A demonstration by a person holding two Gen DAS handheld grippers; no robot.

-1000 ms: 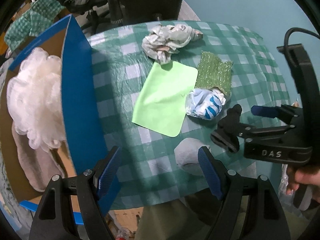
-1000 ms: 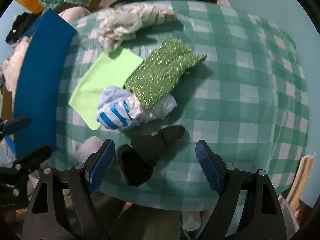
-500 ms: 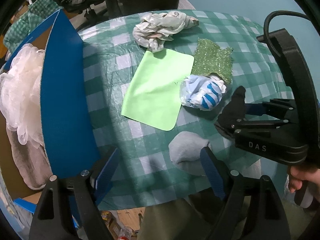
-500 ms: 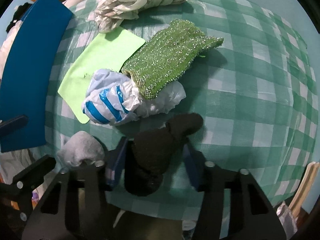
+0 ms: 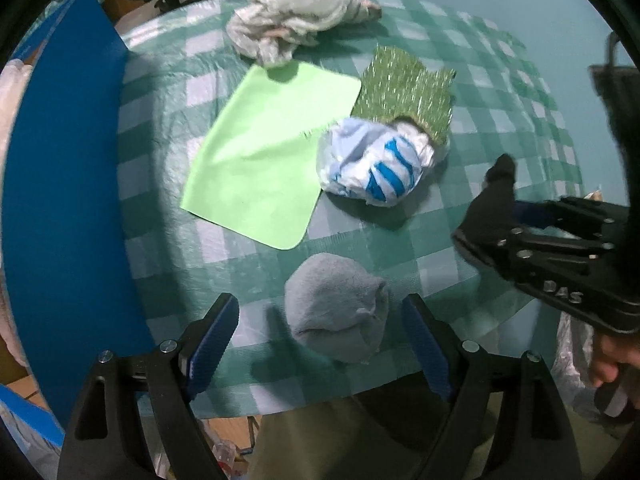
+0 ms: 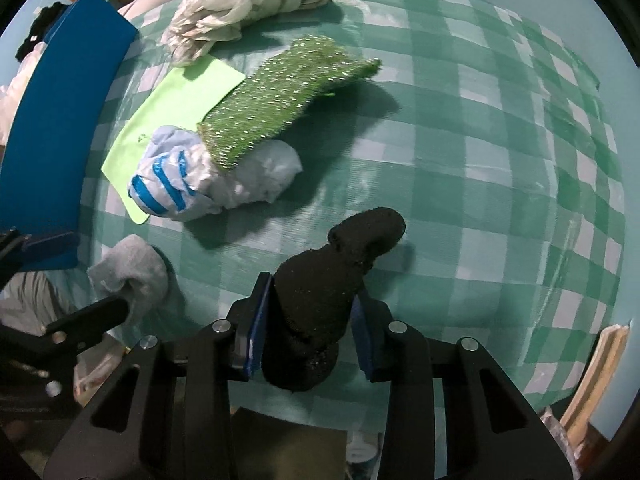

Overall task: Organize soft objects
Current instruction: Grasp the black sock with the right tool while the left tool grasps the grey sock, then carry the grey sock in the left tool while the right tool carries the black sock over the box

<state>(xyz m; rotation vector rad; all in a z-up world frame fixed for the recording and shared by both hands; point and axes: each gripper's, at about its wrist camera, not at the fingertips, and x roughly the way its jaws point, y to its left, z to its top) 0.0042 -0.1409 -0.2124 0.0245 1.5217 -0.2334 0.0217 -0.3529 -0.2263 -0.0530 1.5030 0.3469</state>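
The right hand-held gripper [image 6: 306, 320] is closing its jaws on the black sock [image 6: 320, 300], both blue pads pressed into its sides; the sock's lower end is hidden between the gripper's arms, and its toe curls free above the tabletop [image 6: 480, 160]. The left hand-held gripper [image 5: 320, 336] hangs with jaws spread wide, the grey sock [image 5: 336, 308] between the pads and touching neither. That sock lies near the tabletop's near edge. In the left view motion blur softens everything, and the right gripper's body covers most of the black sock.

Beyond lie a blue-striped bag [image 6: 172, 184], a glittery green cloth [image 6: 280, 96] draped over it, a flat lime cloth [image 5: 264, 152] partly under both, and a crumpled pale rag [image 5: 296, 20] at the far edge. The tabletop's right half is bare check.

At the left edge stands a box with a blue flap [image 5: 60, 200]; its contents are cut off, only a pale sliver showing.
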